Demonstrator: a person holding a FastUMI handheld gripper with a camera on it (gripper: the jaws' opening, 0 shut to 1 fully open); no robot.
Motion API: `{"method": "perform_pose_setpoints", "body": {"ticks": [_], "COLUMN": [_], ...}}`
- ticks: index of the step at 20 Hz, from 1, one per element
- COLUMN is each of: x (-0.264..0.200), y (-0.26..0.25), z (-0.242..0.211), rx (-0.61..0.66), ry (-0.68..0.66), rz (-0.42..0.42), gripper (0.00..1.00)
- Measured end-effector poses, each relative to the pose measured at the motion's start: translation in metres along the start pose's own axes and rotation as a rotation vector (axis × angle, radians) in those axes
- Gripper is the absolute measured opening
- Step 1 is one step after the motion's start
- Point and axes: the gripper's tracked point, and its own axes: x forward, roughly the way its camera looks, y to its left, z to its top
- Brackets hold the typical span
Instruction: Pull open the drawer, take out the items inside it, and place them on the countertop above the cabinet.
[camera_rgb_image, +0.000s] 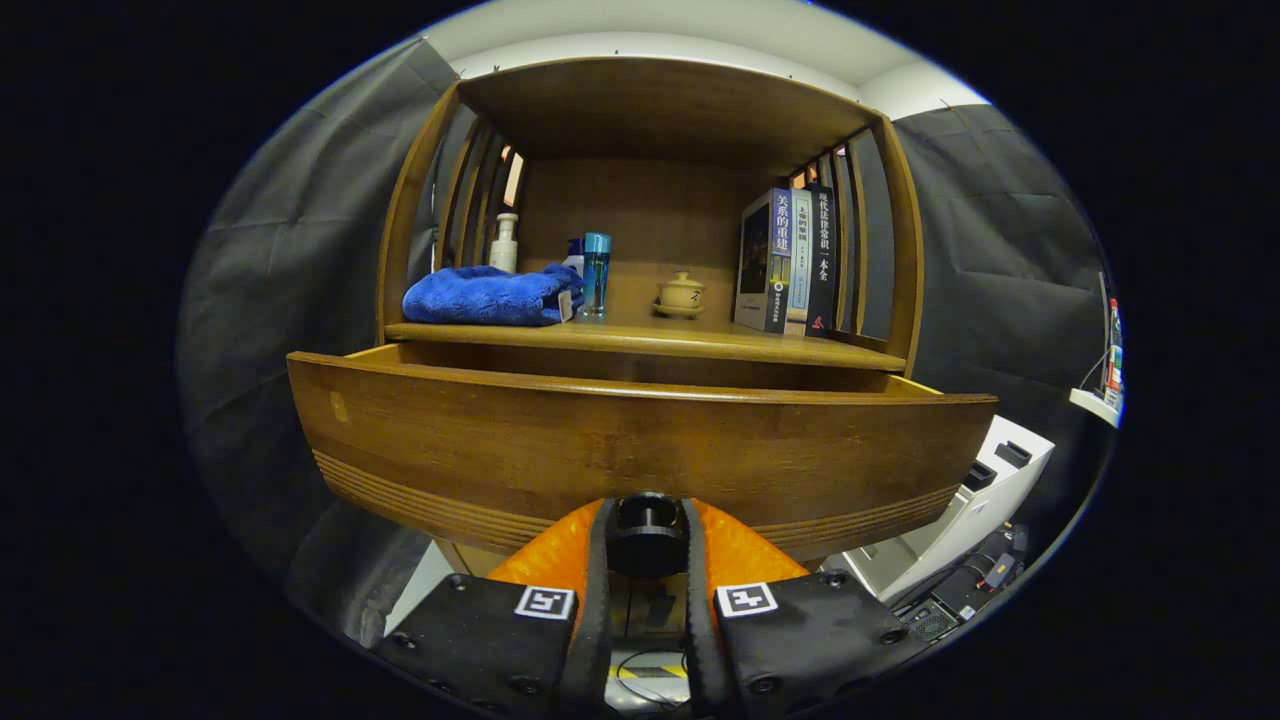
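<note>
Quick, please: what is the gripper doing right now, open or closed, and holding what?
Gripper: closed on the drawer knob, drawer pulled partly out.

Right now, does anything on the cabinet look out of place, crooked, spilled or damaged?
Nothing stands out. The drawer is pulled out while the gripper is closed on its knob. On the countertop, the folded blue towel, the bottles, the small lidded cup and the books all sit neatly and upright.
</note>
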Motion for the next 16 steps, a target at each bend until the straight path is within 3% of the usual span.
{"method": "perform_pose_setpoints", "body": {"ticks": [16], "x": [-0.066], "y": [0.0], "z": [-0.027], "rx": [0.031], "ry": [0.112], "rz": [-0.035], "gripper": [0.38]}}
